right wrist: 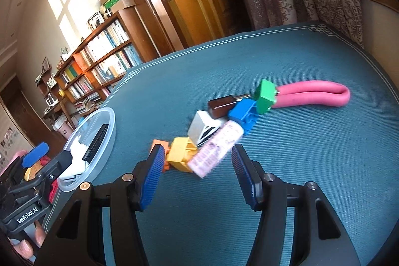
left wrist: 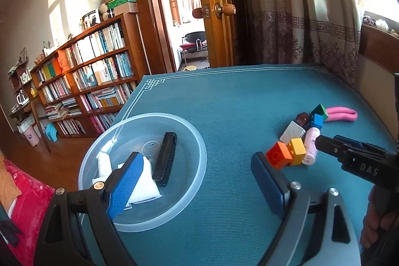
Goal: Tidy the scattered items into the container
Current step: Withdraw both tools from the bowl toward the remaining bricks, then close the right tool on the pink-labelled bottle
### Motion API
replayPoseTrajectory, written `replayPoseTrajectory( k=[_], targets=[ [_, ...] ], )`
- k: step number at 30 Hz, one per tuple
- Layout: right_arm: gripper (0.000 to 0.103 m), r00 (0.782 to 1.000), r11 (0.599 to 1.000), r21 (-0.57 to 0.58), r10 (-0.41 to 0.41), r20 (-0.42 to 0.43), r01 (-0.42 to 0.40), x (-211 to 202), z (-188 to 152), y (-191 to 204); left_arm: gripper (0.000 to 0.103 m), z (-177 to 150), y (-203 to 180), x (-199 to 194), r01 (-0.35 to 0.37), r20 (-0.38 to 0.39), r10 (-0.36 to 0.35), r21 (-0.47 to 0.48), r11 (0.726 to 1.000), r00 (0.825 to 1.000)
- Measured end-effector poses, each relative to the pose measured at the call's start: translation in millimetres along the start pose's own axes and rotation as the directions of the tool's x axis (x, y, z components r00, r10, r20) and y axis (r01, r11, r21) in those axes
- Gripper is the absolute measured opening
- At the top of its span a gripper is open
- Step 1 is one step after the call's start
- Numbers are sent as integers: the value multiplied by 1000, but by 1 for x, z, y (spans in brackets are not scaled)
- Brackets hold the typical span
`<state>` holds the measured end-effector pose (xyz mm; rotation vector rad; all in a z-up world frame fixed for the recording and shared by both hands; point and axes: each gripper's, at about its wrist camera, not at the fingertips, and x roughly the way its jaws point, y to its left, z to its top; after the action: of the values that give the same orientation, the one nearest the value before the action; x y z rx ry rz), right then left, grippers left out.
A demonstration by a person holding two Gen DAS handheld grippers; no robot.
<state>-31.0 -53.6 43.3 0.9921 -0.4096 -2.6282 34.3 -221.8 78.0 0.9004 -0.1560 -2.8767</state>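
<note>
The table (left wrist: 224, 104), covered in a teal mat, carries the clear round container (left wrist: 142, 166) near its left edge. A black comb-like bar (left wrist: 165, 158) and some white packets (left wrist: 147, 181) are already held in it, so a part of the tidying is judged done. Most is left: a pink looped tube (right wrist: 311, 94) lies toward the right edge, and a cluster is heaped beside it, with a pink bottle (right wrist: 217, 148), a white box (right wrist: 202, 127), a brown block (right wrist: 222, 105) and blue (right wrist: 243, 114), green (right wrist: 265, 96), yellow (right wrist: 180, 153) and orange (left wrist: 278, 156) bricks. The right tongs (right wrist: 197, 176) are spread wide and empty just before the bottle, which is blurred and perhaps touched. The left tongs (left wrist: 197, 181) are held open, empty, beside the container.
</note>
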Motion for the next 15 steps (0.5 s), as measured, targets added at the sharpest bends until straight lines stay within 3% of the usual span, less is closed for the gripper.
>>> replayPoseTrajectory(
  k=[9,15],
  targets=[
    [60,998,996,60,-65,16,64,-12,6,-39,91,-2,-21,18,88,-60,-90,-29,996,994],
    [60,998,993,92,-68,-10,68,-6,6,-49,91,-5,-33,26,108,-80,-109,-26,994,991]
  ],
)
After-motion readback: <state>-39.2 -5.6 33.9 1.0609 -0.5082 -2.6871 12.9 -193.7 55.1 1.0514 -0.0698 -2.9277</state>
